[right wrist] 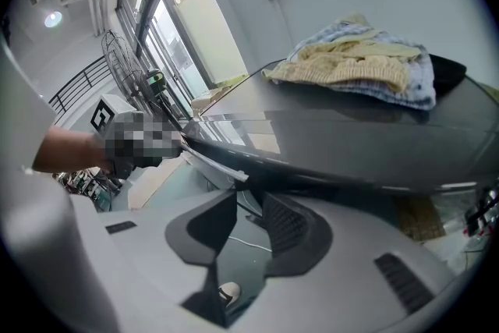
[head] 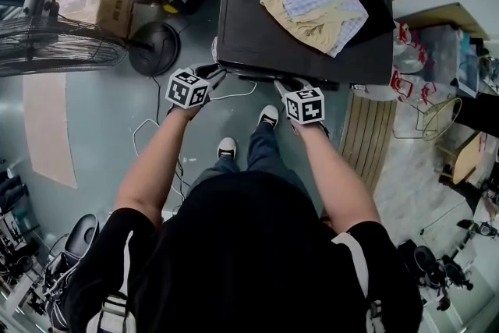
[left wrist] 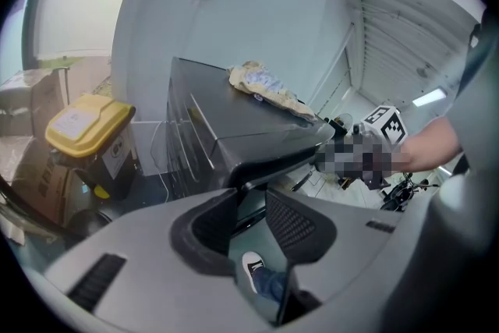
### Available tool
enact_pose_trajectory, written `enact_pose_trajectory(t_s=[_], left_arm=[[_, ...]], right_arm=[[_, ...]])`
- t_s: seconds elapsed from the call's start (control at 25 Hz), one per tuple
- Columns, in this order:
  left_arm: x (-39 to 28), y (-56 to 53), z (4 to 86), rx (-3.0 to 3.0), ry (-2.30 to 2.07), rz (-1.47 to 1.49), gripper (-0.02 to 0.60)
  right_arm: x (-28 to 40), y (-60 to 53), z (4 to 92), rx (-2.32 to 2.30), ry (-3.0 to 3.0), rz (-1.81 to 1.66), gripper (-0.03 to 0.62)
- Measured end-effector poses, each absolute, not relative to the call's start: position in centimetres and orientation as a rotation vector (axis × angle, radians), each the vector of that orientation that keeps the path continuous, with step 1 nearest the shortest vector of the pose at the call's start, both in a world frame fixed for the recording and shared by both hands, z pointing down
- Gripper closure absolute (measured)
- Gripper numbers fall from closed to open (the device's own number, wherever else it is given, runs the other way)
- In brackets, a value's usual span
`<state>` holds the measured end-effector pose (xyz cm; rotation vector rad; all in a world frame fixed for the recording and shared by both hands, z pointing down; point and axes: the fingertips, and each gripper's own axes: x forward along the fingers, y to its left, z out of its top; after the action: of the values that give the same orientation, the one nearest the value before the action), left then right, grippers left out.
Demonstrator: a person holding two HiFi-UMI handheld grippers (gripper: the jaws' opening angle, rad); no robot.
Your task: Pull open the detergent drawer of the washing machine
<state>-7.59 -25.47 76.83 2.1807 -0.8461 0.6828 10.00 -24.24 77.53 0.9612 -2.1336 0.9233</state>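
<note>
The washing machine (head: 257,19) stood directly in front of the person, with a dark flat top and a heap of clothes (head: 320,0) lying on it. Both tools were held at its front edge, side by side but apart from each other. The left gripper (left wrist: 251,207) had its jaws partly open, with a narrow gap between the ribbed pads (left wrist: 292,226). Through this gap only the floor and a white shoe (left wrist: 251,267) could be seen, and the dark front edge of the machine lay just beyond the tips. The right gripper (right wrist: 249,208) was also partly open, and in its gap there were the floor and a thin white cable (right wrist: 249,242). No pad was seen pressing on anything, and whether the tips touched the front edge I could not tell. The detergent drawer could not be made out as a separate part of that front edge
</note>
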Motion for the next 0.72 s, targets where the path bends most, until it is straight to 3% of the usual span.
enact_pose_trajectory(t_s=[0.72], left_arm=[[-7.78, -24.8, 76.51, 2.187, -0.838, 0.692, 0.477]], right_arm=[[9.98, -23.52, 77.44, 0.913, -2.125, 0.948, 0.511]])
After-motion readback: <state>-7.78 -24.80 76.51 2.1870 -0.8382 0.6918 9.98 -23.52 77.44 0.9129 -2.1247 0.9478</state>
